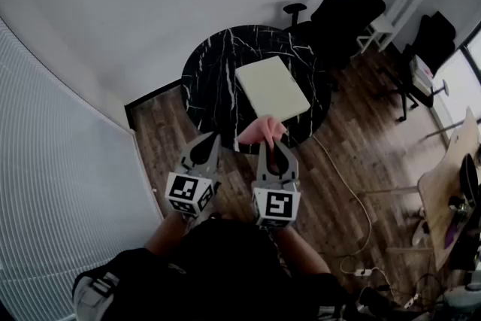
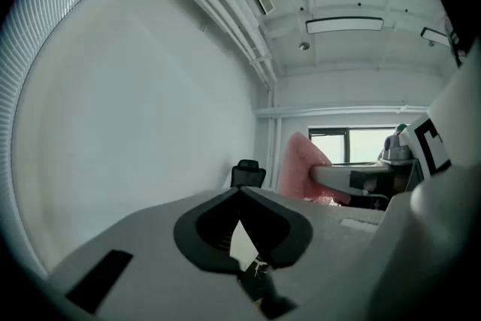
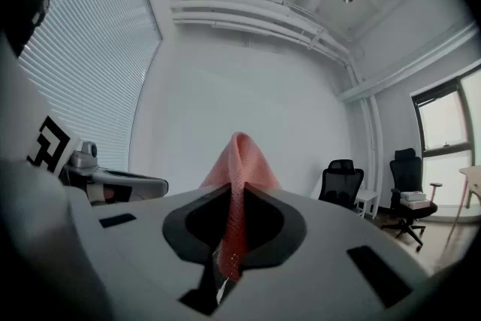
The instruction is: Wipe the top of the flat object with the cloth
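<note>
- Head view shows the flat object point(image 1: 272, 89), a pale board, lying on the round black marble table point(image 1: 210, 79) towards its right side, bare and untouched.
- Both grippers are held close to the person's body, short of the board. From this steep angle, how high they sit above the table is hard to judge.
- Right gripper point(image 1: 272, 150) is clamped on the pink cloth point(image 1: 261, 131). The right gripper view shows a narrow fold pinched between the jaws while the rest of the cloth stands up in a peak past the tips.
- Left gripper point(image 1: 210, 143) has its jaws together with nothing between them, judging by the left gripper view.
- Wiping looks not yet begun, as the cloth has no contact with the board.
- Risk: with so little cloth in the bite, dragging across the board could tug it out of the jaws.
- Risk: the bunched peak may fold aside on contact, so hard jaw tips rather than fabric could scrape the surface.
- Risk: nothing pins the board, and a firm stroke on smooth marble could push it towards the table's far or right edge. The free left gripper could steady it.
</note>
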Tool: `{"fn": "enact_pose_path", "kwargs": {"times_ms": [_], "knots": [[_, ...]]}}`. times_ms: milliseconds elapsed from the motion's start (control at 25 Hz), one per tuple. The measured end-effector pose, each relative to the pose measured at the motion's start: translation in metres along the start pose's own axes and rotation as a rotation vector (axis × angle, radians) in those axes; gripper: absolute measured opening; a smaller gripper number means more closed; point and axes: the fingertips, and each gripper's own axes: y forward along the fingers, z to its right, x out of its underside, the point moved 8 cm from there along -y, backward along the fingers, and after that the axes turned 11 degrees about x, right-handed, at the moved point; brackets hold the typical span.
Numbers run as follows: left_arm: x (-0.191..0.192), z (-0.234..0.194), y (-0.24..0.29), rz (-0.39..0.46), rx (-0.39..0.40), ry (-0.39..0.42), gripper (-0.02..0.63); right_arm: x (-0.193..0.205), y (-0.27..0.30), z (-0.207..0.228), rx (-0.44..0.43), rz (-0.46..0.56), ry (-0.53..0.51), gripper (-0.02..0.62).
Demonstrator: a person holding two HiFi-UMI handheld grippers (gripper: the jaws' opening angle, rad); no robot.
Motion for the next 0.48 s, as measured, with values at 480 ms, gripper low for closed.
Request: {"fn": "enact_pose_path", "kwargs": {"times_ms": [480], "knots": [[0.009, 0.036, 0.035, -0.024, -0.020, 0.010, 0.000, 0.014, -0.008, 0.048, -0.072, -0.002, -0.025, 0.017]]}}
